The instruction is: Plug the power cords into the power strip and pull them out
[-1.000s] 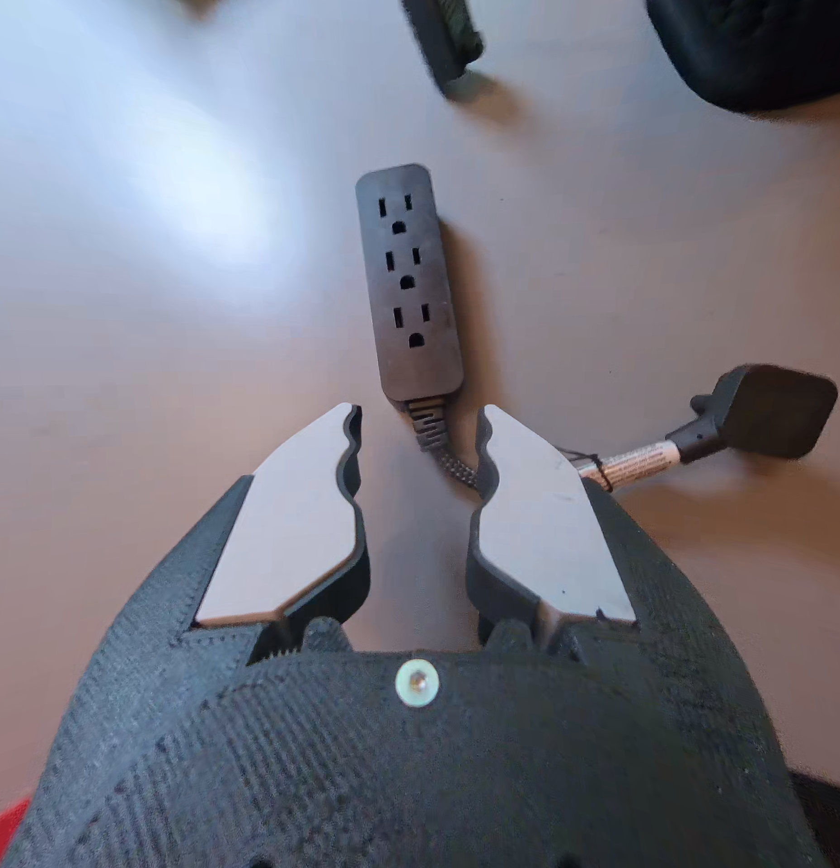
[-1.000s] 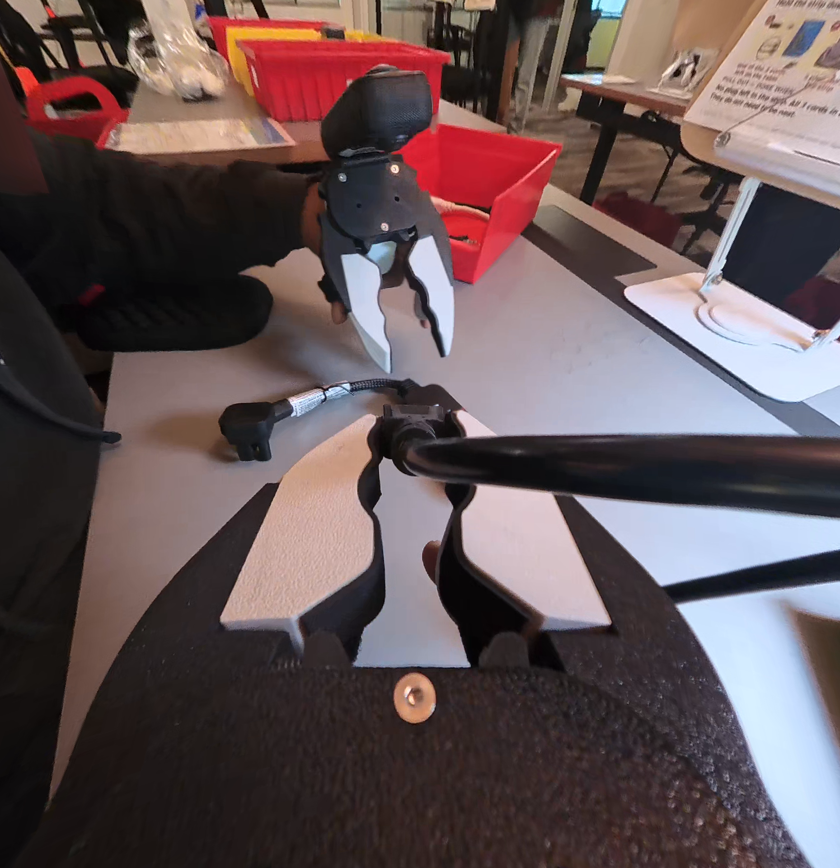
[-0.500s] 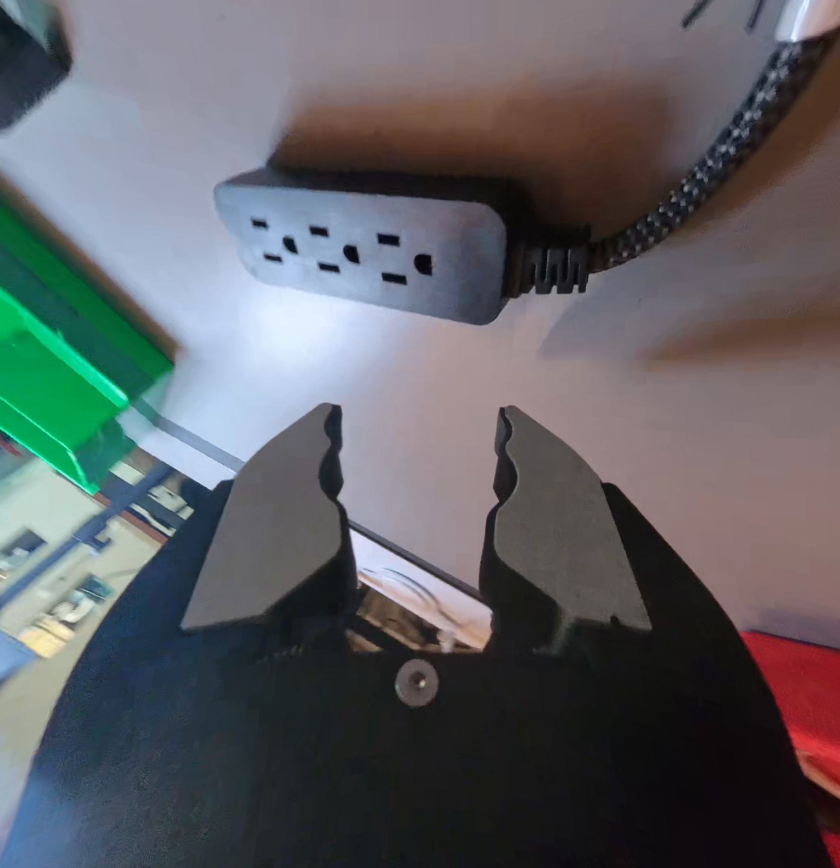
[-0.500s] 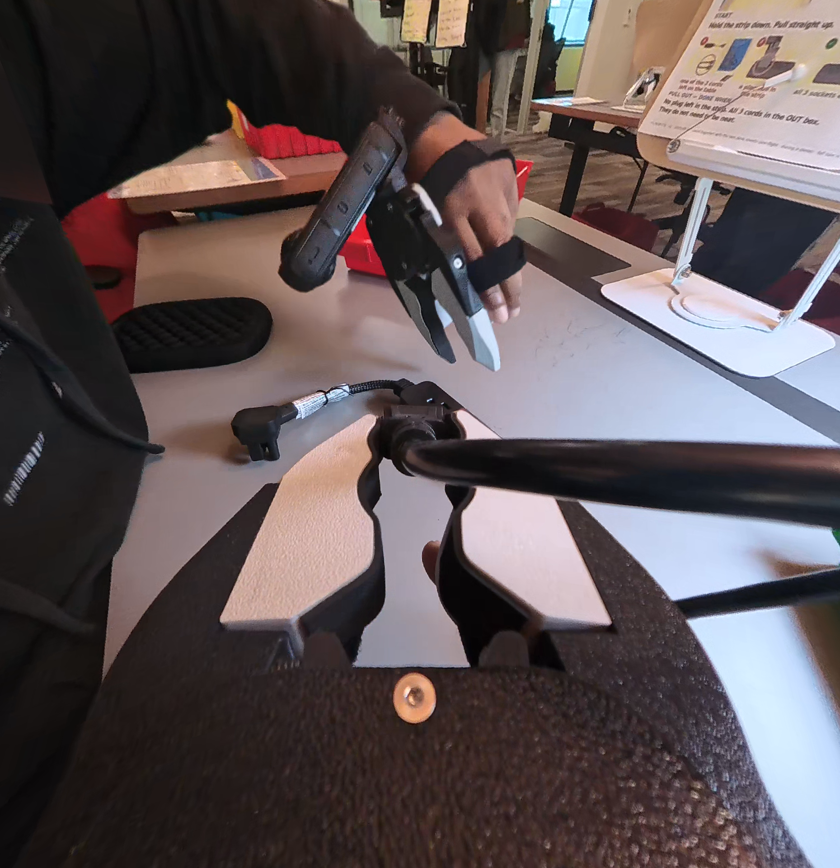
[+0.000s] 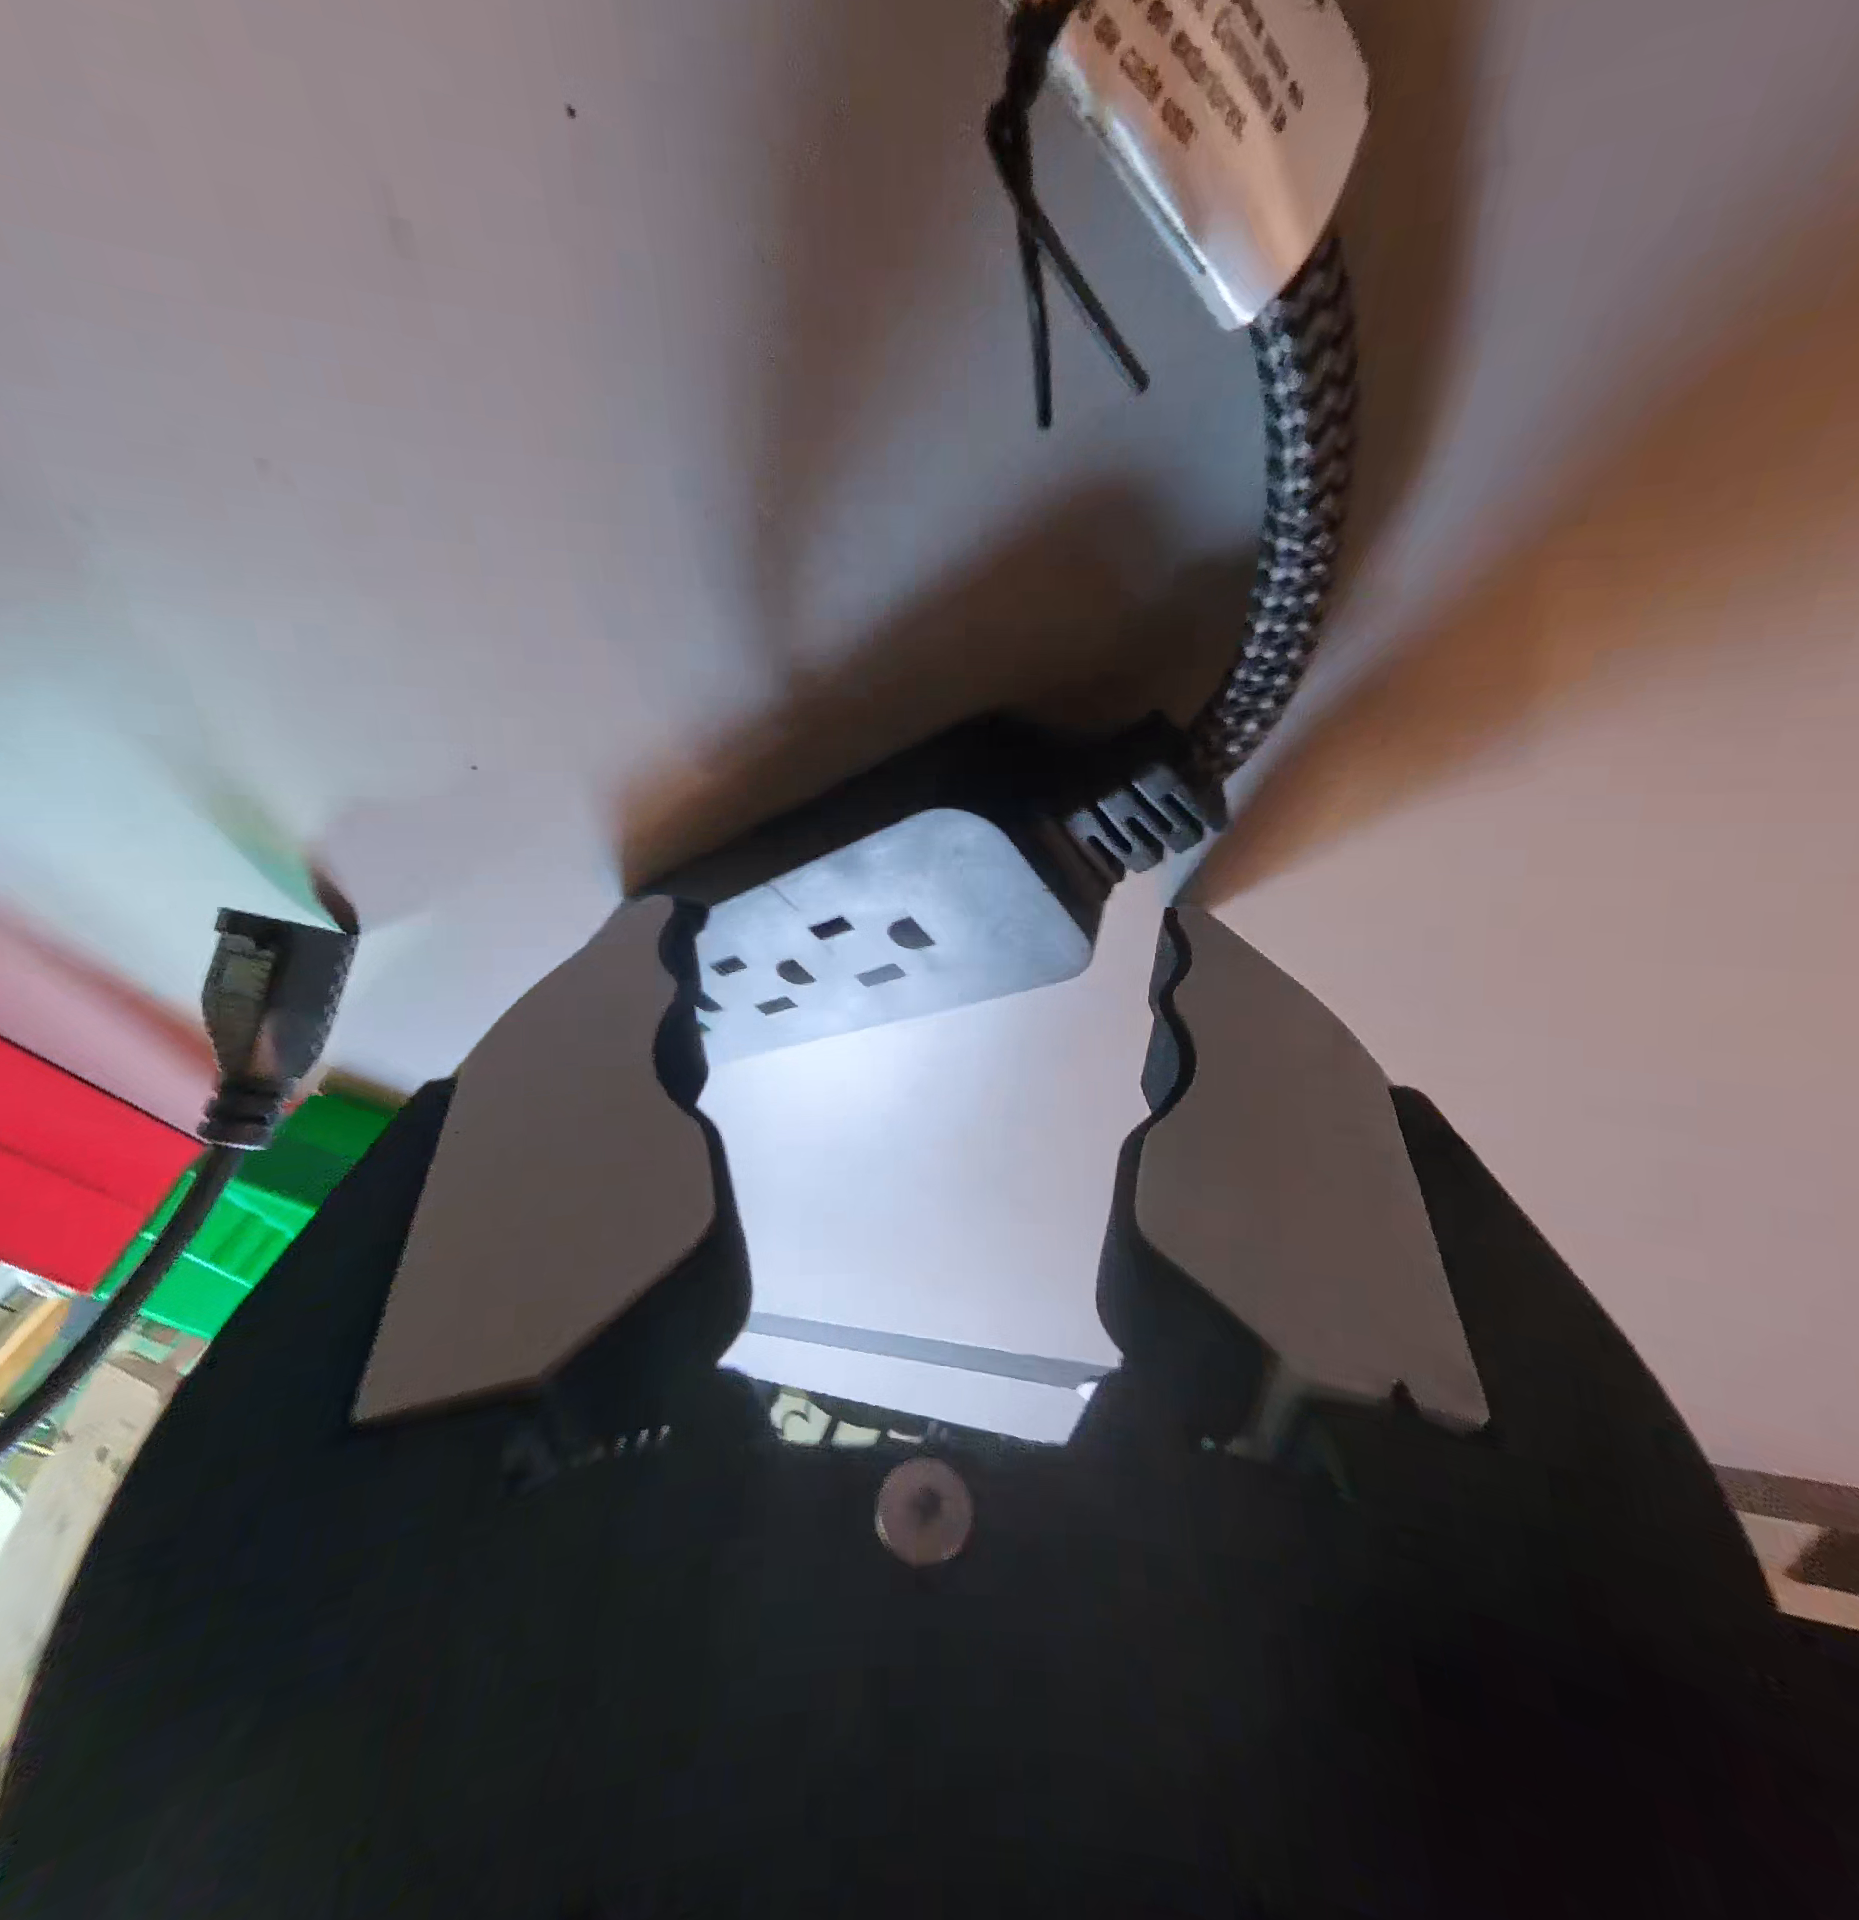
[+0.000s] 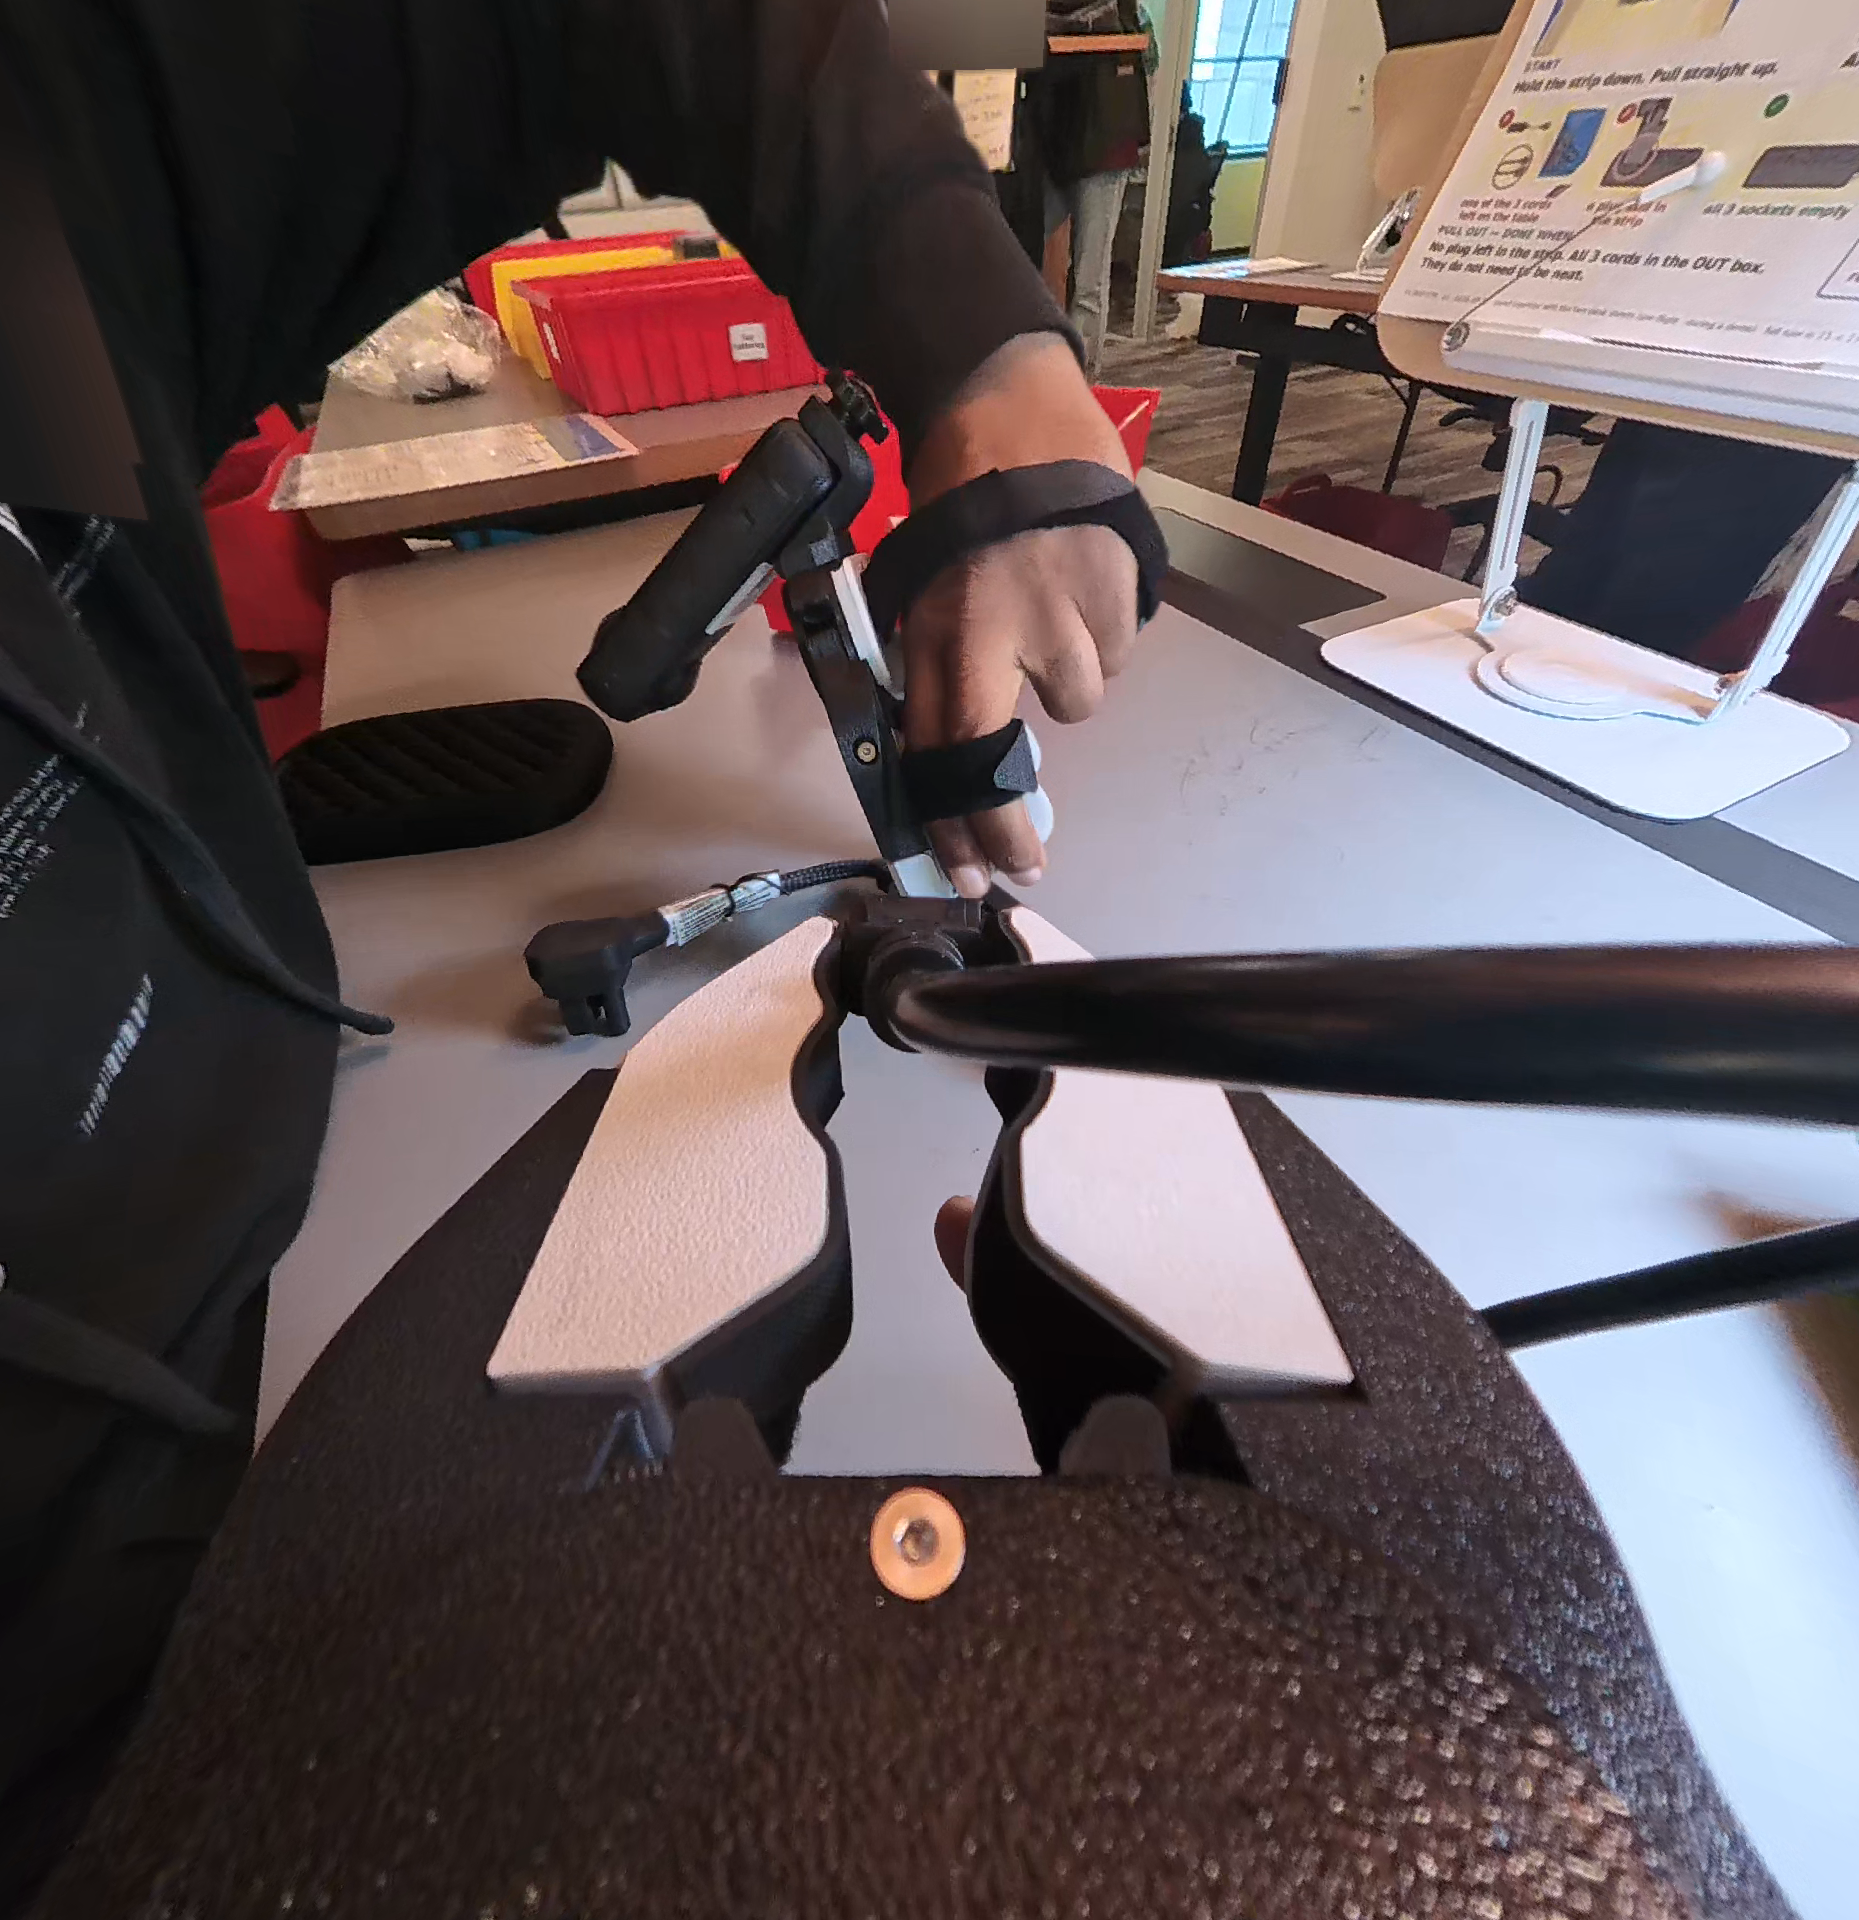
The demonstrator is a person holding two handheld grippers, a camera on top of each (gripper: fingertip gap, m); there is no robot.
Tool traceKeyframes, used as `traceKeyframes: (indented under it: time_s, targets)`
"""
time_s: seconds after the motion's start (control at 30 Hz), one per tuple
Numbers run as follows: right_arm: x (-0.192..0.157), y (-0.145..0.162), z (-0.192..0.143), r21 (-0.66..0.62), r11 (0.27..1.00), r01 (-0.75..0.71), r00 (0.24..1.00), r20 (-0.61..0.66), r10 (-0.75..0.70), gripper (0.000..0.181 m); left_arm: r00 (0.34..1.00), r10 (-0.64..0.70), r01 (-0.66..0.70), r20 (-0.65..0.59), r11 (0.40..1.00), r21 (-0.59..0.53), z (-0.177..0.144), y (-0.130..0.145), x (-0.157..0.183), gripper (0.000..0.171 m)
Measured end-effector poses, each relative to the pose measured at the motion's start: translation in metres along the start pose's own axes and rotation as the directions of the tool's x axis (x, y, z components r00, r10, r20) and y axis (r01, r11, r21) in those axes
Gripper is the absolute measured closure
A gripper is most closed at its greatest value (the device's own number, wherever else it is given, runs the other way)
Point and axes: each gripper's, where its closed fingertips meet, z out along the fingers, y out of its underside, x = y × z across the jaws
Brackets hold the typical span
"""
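Since the earlier frames the left claw (image 5: 909, 997) has closed in on the power strip (image 5: 883, 961), which now sits at its fingertips instead of well ahead of them; the strip has kept its place on the desk (image 6: 1268, 769). The left claw's jaws stand apart, one finger (image 5: 582, 1122) overlapping the strip's far end, the other finger just beside the cord end; whether either touches the strip cannot be told. The strip lies flat, socket face up, and its braided cord (image 5: 1289, 540) curves away from it to a white tag (image 5: 1216, 156).

The right claw (image 6: 920, 940), seen from its own wrist, is closed on the black plug (image 6: 909, 935) of a power cord (image 6: 1424, 1023), which runs off to the right of the plug. This plug hangs just beside the strip; the strip itself is largely hidden behind it. In the left wrist view the same plug (image 5: 265, 997) appears beside the strip, clear of the sockets.

Beyond the strip, the left hand (image 6: 1008, 634) grips the left claw (image 6: 920, 873), tips down at the strip. The strip's own wall plug (image 6: 582, 961) lies on the desk to its left, a black ribbed pad (image 6: 447, 774) farther beyond.
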Motion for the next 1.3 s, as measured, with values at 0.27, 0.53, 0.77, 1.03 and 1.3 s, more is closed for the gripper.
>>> traceKeyframes:
  time_s: [0.27, 0.53, 0.77, 1.03, 1.3]
  targets:
    - [-0.001, 0.003, -0.004, 0.011, 1.000, -0.011, 1.000, -0.001, 0.011, 0.155, 0.997, -0.001, 0.001, -0.076, 1.000, -0.002, 0.005, 0.003, -0.001, 0.099]
    - [0.000, 0.002, -0.005, 0.022, 1.000, -0.011, 1.000, -0.004, 0.012, 0.154, 0.482, -0.841, 0.851, -0.248, 0.516, -0.095, -0.011, -0.011, 0.035, 0.107]
    - [0.014, -0.003, -0.001, 0.019, 0.999, -0.037, 0.999, -0.023, 0.037, 0.155, -0.326, -0.944, 0.918, -0.053, -0.303, -0.255, -0.021, -0.025, 0.051, 0.111]
    - [0.005, 0.004, 0.025, -0.049, 0.998, -0.025, 0.999, 0.047, 0.028, 0.154, -0.400, -0.916, 0.916, -0.027, -0.399, -0.039, -0.045, -0.039, 0.033, 0.095]
    - [-0.005, 0.004, 0.038, -0.049, 0.999, -0.006, 0.995, 0.098, 0.011, 0.154, -0.482, -0.857, 0.845, -0.183, -0.510, 0.160, -0.041, -0.053, 0.077, 0.100]
